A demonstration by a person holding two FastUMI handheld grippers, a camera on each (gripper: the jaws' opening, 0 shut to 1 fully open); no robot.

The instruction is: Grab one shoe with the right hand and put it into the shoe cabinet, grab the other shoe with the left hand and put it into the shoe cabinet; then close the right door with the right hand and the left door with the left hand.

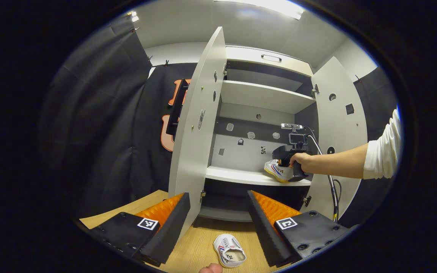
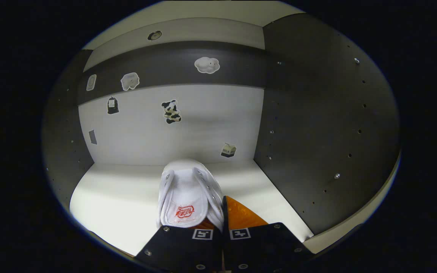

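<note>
The right tongs [image 2: 221, 223] are closed on the side wall of a white shoe [image 2: 188, 193], one finger inside the opening and the other outside it. The shoe points toward the back of the cabinet and sits over the middle shelf [image 2: 120, 204], near the dark right wall [image 2: 317, 132]; whether its sole touches the shelf cannot be told. Small stickers [image 2: 171, 111] dot the back panel behind it.

In the left gripper view, the same right tongs [image 1: 285, 167] and the hand [image 1: 302, 161] that holds them reach into the cabinet [image 1: 264, 94] from the right, with the shoe [image 1: 278, 170] at the right end of the shelf [image 1: 241, 175]. A cable [image 1: 332, 189] hangs down from the gripper.

The left tongs [image 1: 218, 223] are open and hold nothing, their fingers spread wide. Between them, lower down, the second shoe [image 1: 229, 255] lies on the wooden surface [image 1: 195, 242] in front of the cabinet, opening up. Both doors stand open: the left door [image 1: 197, 125] swung out toward the camera, the right door [image 1: 341, 125] behind the reaching arm.
</note>
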